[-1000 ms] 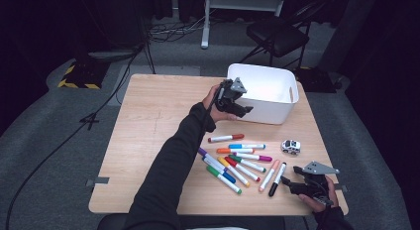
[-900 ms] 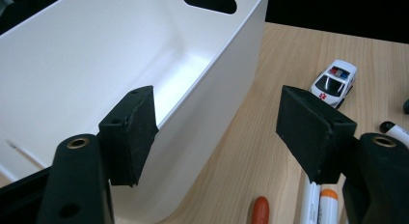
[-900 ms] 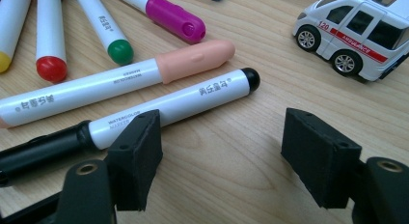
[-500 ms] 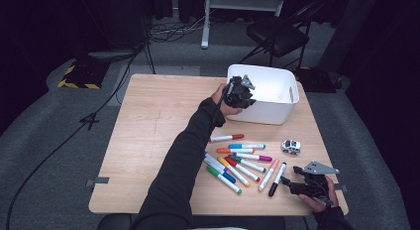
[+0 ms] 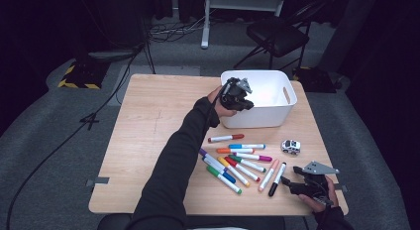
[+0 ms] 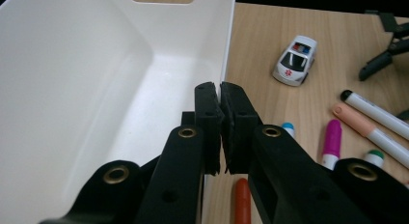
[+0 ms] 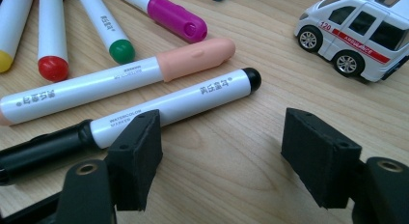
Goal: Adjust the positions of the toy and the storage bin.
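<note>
The left gripper is pinching the near wall of the white bin, jaws having just been closing. The right gripper is resting open, empty, well below the bin, just beside the black marker.

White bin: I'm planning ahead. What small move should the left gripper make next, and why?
Probably drag the white bin a little toward the markers. The left gripper has just been closing its jaws, which now pinch the bin's near wall, the markers lie loose on the table, and the right gripper waits open by the black marker.
</note>
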Tool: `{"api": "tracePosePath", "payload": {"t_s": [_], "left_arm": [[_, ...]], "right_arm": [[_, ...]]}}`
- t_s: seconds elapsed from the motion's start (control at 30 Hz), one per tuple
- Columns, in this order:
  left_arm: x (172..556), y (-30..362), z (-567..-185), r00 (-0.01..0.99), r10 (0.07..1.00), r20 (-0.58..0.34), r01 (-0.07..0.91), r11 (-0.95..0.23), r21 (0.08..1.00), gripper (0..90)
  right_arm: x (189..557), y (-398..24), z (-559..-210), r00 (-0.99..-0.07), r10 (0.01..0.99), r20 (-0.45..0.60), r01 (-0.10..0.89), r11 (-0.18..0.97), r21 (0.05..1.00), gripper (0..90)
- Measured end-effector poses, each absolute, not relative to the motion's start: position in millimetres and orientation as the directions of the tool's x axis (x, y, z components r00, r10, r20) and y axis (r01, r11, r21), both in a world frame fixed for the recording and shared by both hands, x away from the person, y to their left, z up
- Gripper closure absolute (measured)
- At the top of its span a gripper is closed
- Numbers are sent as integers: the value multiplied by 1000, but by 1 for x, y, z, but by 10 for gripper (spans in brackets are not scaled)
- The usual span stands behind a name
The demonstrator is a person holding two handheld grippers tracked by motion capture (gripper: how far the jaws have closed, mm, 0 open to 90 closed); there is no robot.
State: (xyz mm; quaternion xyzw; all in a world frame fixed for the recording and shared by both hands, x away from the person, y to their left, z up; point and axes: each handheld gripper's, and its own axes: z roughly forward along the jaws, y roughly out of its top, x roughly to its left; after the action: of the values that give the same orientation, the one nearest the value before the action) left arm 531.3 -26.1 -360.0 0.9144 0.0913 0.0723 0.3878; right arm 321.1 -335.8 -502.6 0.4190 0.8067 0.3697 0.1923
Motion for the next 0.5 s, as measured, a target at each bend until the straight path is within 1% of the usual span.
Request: {"api": "tracePosePath", "payload": {"t_s": [0.07, 0.13, 0.27, 0.33, 0.5], "left_arm": [[527, -16, -359, 980, 187, 60, 88, -689, 720, 870], [525, -10, -359, 982, 181, 46, 93, -687, 721, 868], [518, 10, -360, 980, 194, 34, 110, -680, 725, 861], [513, 27, -361, 979, 204, 26, 121, -672, 731, 854], [509, 49, -360, 971, 238, 32, 138, -664, 735, 850]], "right_arm": [[321, -336, -503, -575, 818, 2, 535, 374, 758, 310], [321, -336, -503, -575, 818, 0, 533, 374, 759, 310], [321, -336, -503, -575, 818, -1, 533, 376, 758, 311], [321, -336, -503, -574, 819, 1, 535, 375, 757, 311], [321, -335, -503, -572, 820, 0, 536, 374, 757, 311]]}}
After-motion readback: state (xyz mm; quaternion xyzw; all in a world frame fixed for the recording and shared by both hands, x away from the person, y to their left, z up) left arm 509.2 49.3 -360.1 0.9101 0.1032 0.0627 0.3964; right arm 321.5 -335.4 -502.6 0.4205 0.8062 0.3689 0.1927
